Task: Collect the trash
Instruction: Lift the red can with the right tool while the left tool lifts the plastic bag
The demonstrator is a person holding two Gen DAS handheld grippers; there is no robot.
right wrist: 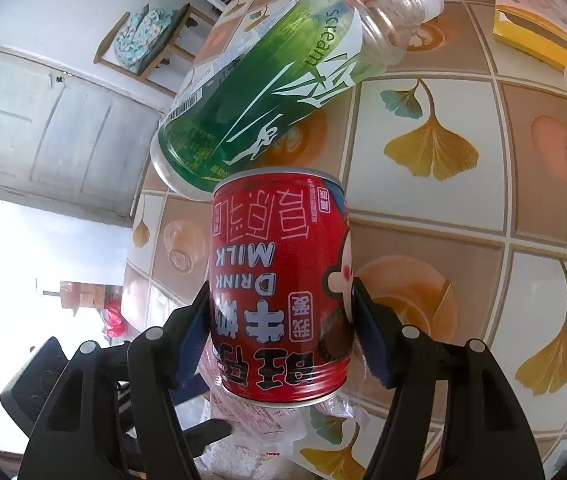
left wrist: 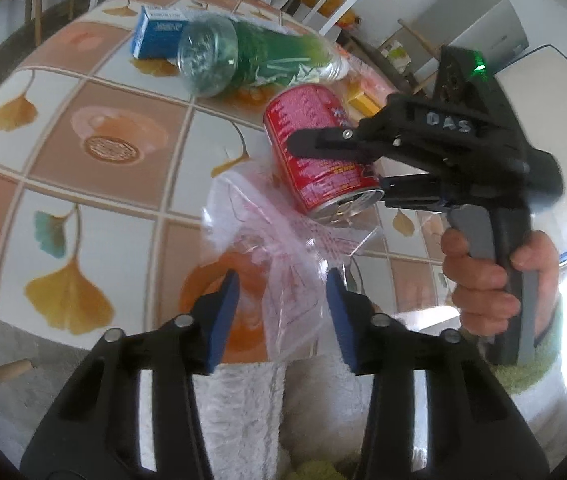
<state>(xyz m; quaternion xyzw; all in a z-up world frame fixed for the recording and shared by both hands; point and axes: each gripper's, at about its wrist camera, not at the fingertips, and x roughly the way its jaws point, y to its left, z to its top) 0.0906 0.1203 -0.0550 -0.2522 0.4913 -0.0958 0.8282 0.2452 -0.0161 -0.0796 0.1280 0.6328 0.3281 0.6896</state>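
Note:
My right gripper [right wrist: 281,320] is shut on a red milk drink can [right wrist: 279,288], holding it upside down above the table. In the left wrist view the can [left wrist: 315,152] hangs tilted over a clear plastic bag [left wrist: 283,264]. My left gripper [left wrist: 283,304] has its blue pads apart on either side of the bag's lower part; the bag passes between them without visible pinch. A green-labelled plastic bottle [left wrist: 243,56] lies on its side on the table, also in the right wrist view [right wrist: 267,92].
A blue box [left wrist: 159,32] lies behind the bottle. A yellow box [right wrist: 535,36] sits at the far right. The ginkgo-patterned tablecloth [left wrist: 83,160] covers the table. A white fluffy rug [left wrist: 243,400] lies below its edge. Chairs stand beyond.

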